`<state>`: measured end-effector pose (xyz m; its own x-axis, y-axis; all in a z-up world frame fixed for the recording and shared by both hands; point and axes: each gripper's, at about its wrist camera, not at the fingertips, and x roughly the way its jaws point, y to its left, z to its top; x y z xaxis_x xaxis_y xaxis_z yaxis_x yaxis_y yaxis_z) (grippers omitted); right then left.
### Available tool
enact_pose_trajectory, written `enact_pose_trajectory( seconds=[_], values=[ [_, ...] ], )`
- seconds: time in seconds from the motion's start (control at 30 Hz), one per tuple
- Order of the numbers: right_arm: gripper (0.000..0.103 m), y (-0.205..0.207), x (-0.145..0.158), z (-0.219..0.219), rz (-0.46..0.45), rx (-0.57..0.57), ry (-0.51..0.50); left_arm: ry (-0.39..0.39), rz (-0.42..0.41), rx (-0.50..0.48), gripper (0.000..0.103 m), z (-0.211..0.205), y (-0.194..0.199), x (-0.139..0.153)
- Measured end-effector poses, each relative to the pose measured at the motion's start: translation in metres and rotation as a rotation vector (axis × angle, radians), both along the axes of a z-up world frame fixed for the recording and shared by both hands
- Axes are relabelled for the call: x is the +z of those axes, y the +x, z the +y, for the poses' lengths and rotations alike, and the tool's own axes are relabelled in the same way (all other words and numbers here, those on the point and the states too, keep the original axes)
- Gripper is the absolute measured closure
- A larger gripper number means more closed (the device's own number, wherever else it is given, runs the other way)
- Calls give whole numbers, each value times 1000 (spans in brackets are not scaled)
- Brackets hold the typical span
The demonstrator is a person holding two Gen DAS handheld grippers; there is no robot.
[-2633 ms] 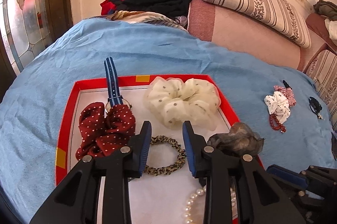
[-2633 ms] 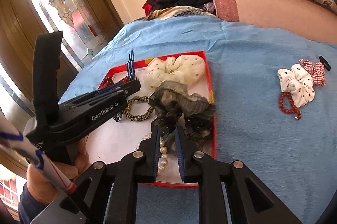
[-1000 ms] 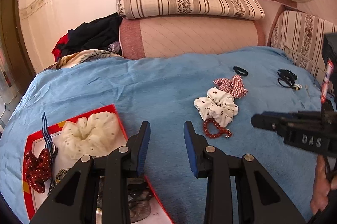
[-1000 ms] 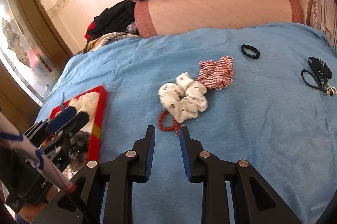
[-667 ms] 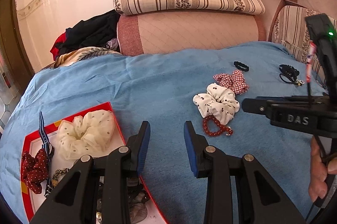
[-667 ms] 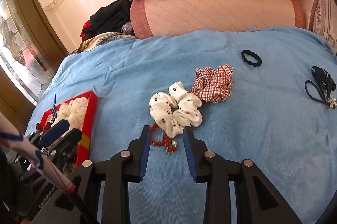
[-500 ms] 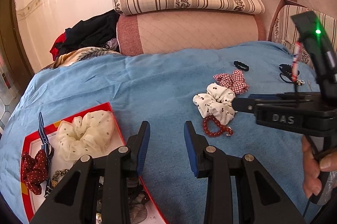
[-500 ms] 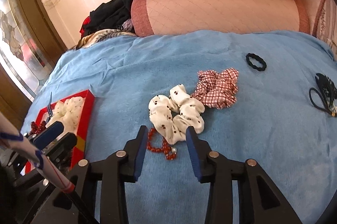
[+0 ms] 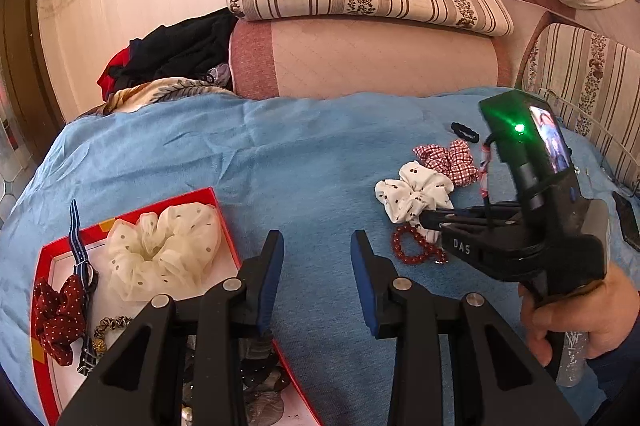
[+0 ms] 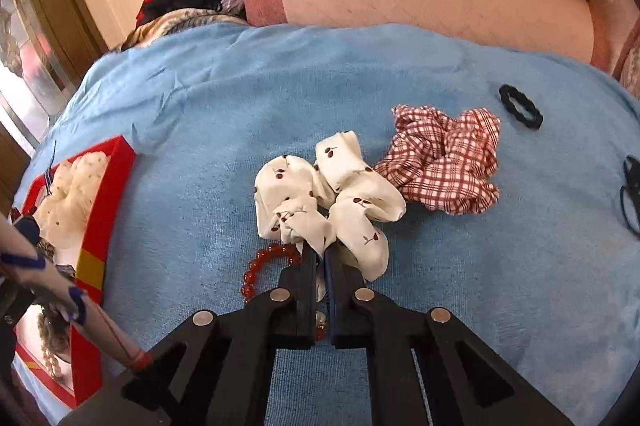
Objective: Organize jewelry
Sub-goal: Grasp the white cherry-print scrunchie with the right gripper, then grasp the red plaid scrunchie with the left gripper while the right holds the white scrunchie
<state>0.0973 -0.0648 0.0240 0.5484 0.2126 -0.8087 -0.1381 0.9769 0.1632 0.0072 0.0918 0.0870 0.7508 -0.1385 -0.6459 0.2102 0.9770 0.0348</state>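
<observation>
My right gripper (image 10: 320, 258) is shut on the near edge of a white cherry-print scrunchie (image 10: 328, 202) lying on the blue bedspread; it also shows in the left wrist view (image 9: 416, 192). A red bead bracelet (image 10: 264, 266) lies just left of the fingers and partly under them. A red-checked scrunchie (image 10: 444, 162) touches the white one on the right. My left gripper (image 9: 316, 266) is open and empty above the bedspread, right of the red tray (image 9: 208, 192), which holds a cream scrunchie (image 9: 164, 250) and a dark red dotted scrunchie (image 9: 56, 314).
A black hair tie (image 10: 520, 106) and a black cord piece (image 10: 630, 198) lie at the far right. Pink and striped cushions (image 9: 360, 46) border the back of the bed. A pile of clothes (image 9: 172, 54) lies at the back left. A phone (image 9: 628, 218) lies at the right edge.
My right gripper moved forward to the white scrunchie and closed on its edge. My left gripper stayed nearly still and open beside the tray.
</observation>
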Motion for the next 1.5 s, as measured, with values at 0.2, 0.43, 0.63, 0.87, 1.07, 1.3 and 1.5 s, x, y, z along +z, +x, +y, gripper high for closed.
enact_pose_trajectory(
  seconds=[0.2, 0.43, 0.63, 0.87, 1.07, 1.3, 1.5],
  values=[
    [99, -25, 28, -30, -62, -42, 96, -52, 47, -34, 69, -4, 3, -3],
    [99, -83, 60, -78, -128, -132, 198, -145, 150, -68, 70, -19, 8, -14],
    [99, -86, 61, -117, -127, -233, 256, -199, 280, -18, 70, -33, 34, -33],
    [99, -88, 64, -140, -126, -249, 336, -137, 342, -5, 71, -65, 66, -47],
    [99, -89, 66, -164, -134, -321, 371, -126, 297, -101, 69, -116, 90, -30],
    [99, -85, 62, -173, -117, -340, 397, -108, 344, -97, 44, -159, 147, -41],
    [99, -79, 56, -173, -100, -333, 392, -122, 367, -57, 88, -163, 160, -69]
  ],
)
